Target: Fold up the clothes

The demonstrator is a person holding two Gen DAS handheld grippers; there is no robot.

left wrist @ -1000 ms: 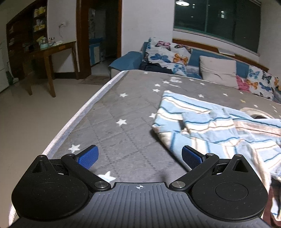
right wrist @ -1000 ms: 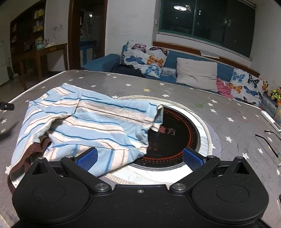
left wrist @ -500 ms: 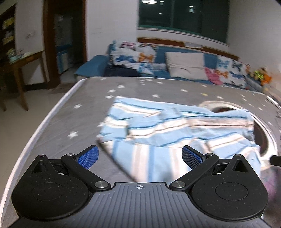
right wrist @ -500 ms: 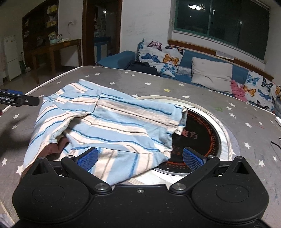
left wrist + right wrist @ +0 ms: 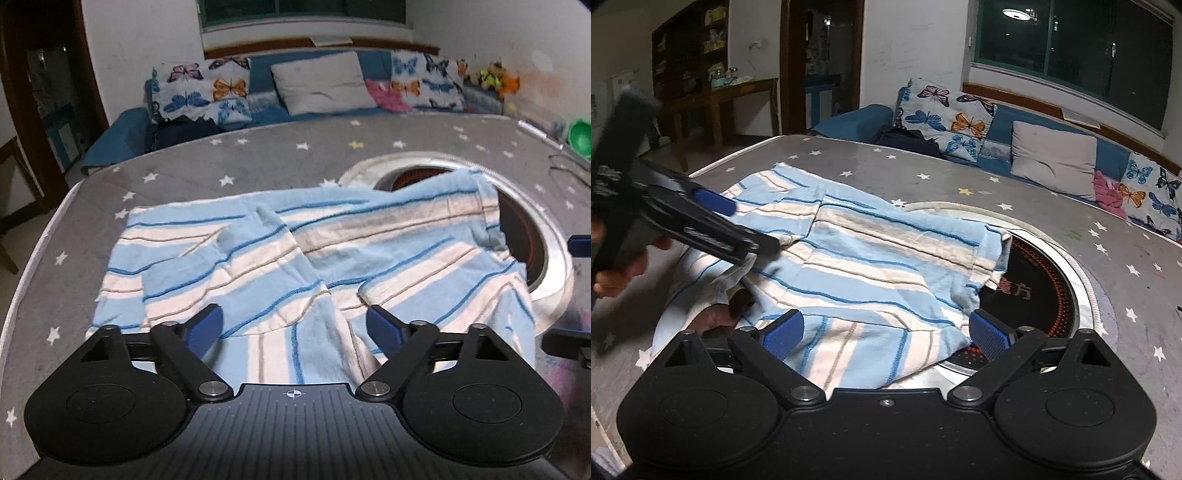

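Striped garment (image 5: 295, 258) is spread crumpled on the star-print table cover (image 5: 258, 170), its far end draped over the round inset hotplate (image 5: 1045, 280). Left gripper (image 5: 293, 326) is closing over a garment fold, pads not yet pressed. Right gripper (image 5: 886, 334) jaws are held apart above the near hem.

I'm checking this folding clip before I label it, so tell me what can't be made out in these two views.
- Left wrist view: the near hem of the striped garment is hidden behind the closing left gripper.
- Right wrist view: the left gripper's tips are blurred, so contact with the cloth is unclear.
- Right wrist view: the brown patch under the garment's edge is mostly covered.
- Both views: the round inset panel is partly under cloth.
- Right gripper: open; the cloth below is hidden.
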